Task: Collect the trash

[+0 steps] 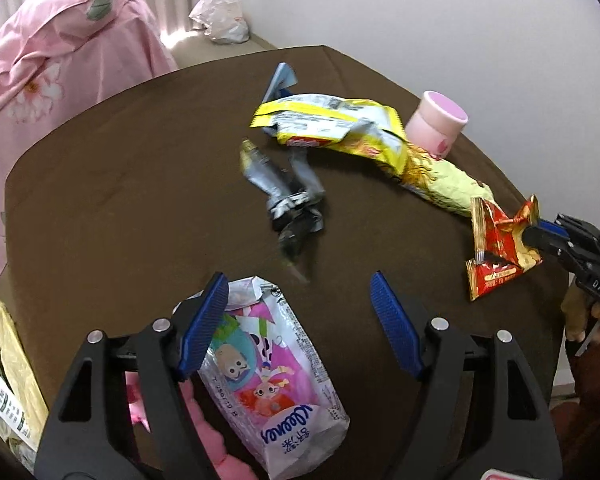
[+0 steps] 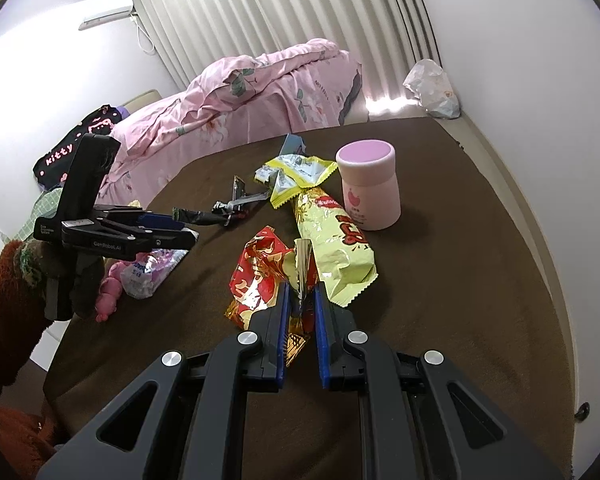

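Observation:
Trash lies on a brown table (image 1: pixel 120 168). My left gripper (image 1: pixel 300 300) is open, its jaws wide apart above a Kleenex tissue pack (image 1: pixel 276 380). A twisted silver wrapper (image 1: pixel 288 196) lies just ahead of it. My right gripper (image 2: pixel 300 300) is shut on a red and gold snack wrapper (image 2: pixel 256 276), also seen at the right in the left wrist view (image 1: pixel 496 240). A long pale yellow chip bag (image 2: pixel 336 248) and a yellow and silver wrapper (image 2: pixel 296 176) lie beyond.
A pink cylindrical jar (image 2: pixel 370 188) stands upright at the far right of the table. A pink toy (image 2: pixel 110 292) lies by the tissue pack. A bed with pink bedding (image 2: pixel 240 96) is behind the table. A white plastic bag (image 2: pixel 432 88) sits by the wall.

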{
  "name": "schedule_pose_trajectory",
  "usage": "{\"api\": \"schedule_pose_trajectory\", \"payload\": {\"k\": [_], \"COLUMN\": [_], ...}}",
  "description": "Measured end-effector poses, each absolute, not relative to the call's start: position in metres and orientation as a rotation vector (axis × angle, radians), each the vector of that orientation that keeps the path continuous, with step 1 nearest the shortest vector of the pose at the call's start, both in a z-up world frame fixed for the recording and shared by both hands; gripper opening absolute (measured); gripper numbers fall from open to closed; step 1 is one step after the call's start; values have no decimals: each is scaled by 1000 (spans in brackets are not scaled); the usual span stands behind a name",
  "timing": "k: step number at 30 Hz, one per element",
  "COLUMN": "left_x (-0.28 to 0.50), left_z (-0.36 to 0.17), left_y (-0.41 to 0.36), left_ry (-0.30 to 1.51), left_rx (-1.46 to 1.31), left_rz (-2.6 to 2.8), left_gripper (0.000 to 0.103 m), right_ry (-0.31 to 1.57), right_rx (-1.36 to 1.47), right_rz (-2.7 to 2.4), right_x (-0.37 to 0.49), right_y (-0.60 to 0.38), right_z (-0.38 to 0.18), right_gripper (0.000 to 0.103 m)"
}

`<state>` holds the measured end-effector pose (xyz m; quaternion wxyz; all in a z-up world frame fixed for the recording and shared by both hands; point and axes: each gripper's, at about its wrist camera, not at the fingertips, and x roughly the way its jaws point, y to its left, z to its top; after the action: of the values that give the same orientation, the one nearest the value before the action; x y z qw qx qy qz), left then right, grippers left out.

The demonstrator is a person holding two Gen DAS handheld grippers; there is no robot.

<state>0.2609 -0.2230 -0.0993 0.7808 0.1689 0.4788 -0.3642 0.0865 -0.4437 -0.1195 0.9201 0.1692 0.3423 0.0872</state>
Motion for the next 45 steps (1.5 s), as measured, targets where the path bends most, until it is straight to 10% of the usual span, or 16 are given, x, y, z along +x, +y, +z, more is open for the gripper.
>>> {"api": "schedule_pose_trajectory", "payload": {"k": [17, 28, 45], "left_x": [272, 284, 204], "left_z": [-72, -93, -53], "left_y": [-264, -255, -188], "left_ry": [911, 1019, 921], "left_rx": [356, 275, 32], "left_rz": [-799, -690, -743], "left_gripper": [67, 21, 19], "right_ry": [738, 731, 735], "right_rx": [309, 334, 266], "right_rz": [184, 201, 210], "right_x": [86, 83, 82], "right_y": [-432, -434, -406], "right_z": [-134, -135, -127], "right_gripper": [13, 13, 13]}}
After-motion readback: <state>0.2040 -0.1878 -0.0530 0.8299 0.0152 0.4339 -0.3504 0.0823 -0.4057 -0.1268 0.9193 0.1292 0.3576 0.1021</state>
